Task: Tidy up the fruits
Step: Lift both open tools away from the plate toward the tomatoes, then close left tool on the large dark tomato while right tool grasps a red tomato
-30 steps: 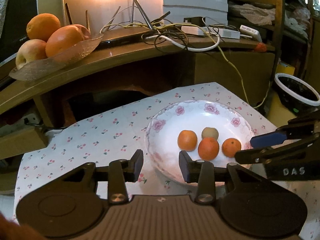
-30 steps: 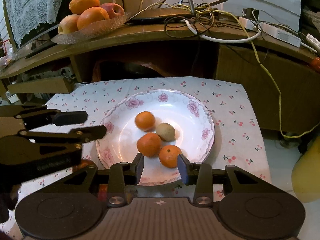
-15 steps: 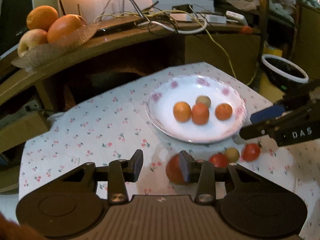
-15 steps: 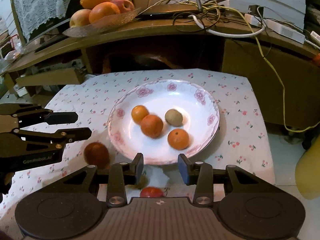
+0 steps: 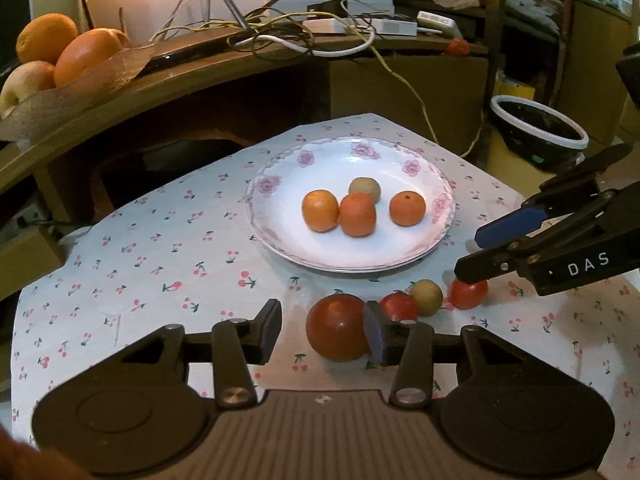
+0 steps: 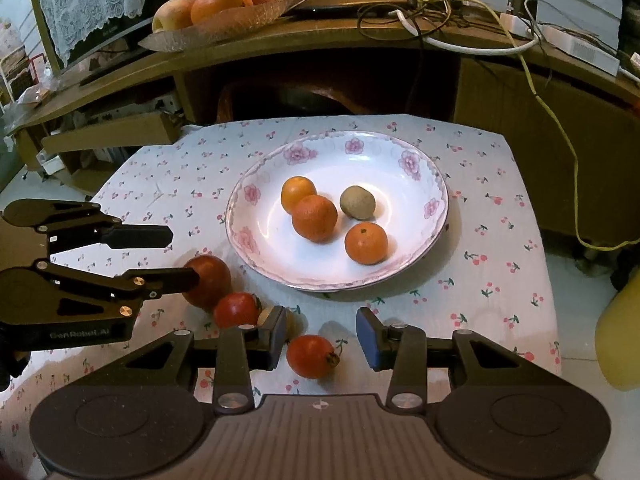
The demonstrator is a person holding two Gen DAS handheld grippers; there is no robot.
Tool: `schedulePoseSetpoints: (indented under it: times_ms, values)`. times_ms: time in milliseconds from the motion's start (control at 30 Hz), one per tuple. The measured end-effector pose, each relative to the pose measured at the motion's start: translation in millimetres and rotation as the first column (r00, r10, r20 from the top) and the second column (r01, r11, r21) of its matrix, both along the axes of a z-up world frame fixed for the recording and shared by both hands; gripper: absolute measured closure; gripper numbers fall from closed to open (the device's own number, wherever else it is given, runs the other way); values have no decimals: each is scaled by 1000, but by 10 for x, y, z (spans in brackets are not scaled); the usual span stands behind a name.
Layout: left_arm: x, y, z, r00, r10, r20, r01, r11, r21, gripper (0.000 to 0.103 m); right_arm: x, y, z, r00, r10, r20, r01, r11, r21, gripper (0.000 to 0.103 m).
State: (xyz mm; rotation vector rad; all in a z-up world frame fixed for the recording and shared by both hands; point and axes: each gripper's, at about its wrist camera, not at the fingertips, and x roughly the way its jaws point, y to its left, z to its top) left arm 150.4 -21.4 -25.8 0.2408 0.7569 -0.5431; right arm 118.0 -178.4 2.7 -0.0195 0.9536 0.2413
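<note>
A white flowered plate point(image 5: 280, 240) point(image 6: 256, 256) holds three oranges point(image 5: 357, 215) point(image 6: 314, 218) and a brownish kiwi point(image 5: 364, 189) point(image 6: 357, 201). In front of it on the cloth lie a big red fruit point(image 5: 336, 332) point(image 6: 208, 286), two small red tomatoes point(image 5: 398, 306) point(image 6: 311, 356) and a small tan fruit point(image 5: 426, 297). My left gripper point(image 5: 324, 330) is open, its right finger beside the big red fruit. My right gripper point(image 6: 322, 338) is open, with a tomato between its fingers, not gripped.
A wooden shelf behind the table carries a glass dish of oranges and apples point(image 5: 60, 56) point(image 6: 216, 4) and tangled cables point(image 5: 304, 36). A black bowl with a white rim point(image 5: 536, 132) stands at the right. A yellow object point(image 6: 618, 336) sits off the table's right edge.
Both grippers have pulled back from the plate toward the table's front edge. The loose red and tan fruits in front of the plate have come into view.
</note>
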Motion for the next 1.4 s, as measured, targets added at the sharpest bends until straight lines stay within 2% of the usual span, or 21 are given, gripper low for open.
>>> schedulePoseSetpoints:
  times_ms: [500, 833, 1067, 1267, 1400]
  values:
    - [-11, 14, -35, 998, -50, -36, 50, 999, -15, 52, -39, -18, -170, 994, 78, -76, -79, 997, -10, 58]
    - [-38, -8, -116, 993, -98, -71, 99, 995, 7, 47, 6, 83, -221, 991, 114, -69, -117, 993, -31, 57]
    - [-37, -69, -232, 992, -87, -89, 91, 995, 47, 47, 0, 132, -217, 990, 125, -63, -130, 988, -81, 71]
    - [-57, -107, -216, 993, -86, -78, 91, 994, 58, 53, 5, 97, -208, 992, 110, -63, -115, 990, -80, 72]
    - [-78, -96, -196, 993, -86, -79, 91, 994, 64, 54, 0, 109, -188, 991, 115, -65, -120, 990, -77, 73]
